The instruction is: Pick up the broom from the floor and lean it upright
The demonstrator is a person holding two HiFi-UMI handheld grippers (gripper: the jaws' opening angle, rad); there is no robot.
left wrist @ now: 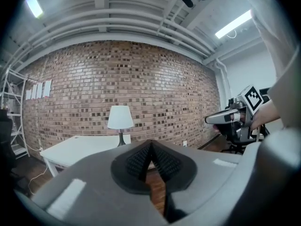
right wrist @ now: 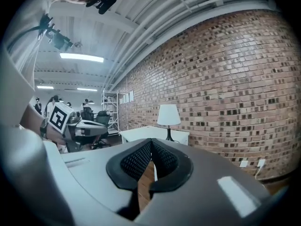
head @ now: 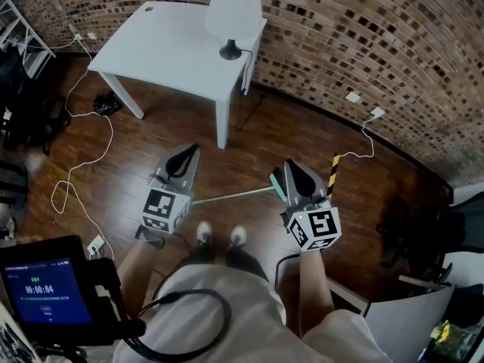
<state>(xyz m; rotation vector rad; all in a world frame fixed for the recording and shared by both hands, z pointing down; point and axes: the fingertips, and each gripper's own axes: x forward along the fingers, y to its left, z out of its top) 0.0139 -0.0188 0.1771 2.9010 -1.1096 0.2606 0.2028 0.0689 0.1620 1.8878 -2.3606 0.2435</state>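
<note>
The broom (head: pixel 234 196) lies flat on the wooden floor in the head view. Its pale handle runs left to right in front of my shoes, and its teal head (head: pixel 277 183) sits just left of my right gripper. My left gripper (head: pixel 186 156) hovers above the handle's left end, pads together, nothing held. My right gripper (head: pixel 293 168) hangs beside the teal head, also shut and empty. In the left gripper view its jaws (left wrist: pixel 150 148) meet at a point. The right gripper view shows its own jaws (right wrist: pixel 151 143) closed too. Neither gripper view shows the broom.
A white table (head: pixel 151 51) with a white lamp (head: pixel 233 13) stands ahead against the brick wall (head: pixel 363 36). White cables (head: pixel 76 172) trail over the floor at left. A yellow-black striped stick (head: pixel 333 172) pokes out by the right gripper. Dark office chairs (head: pixel 423 225) stand at right.
</note>
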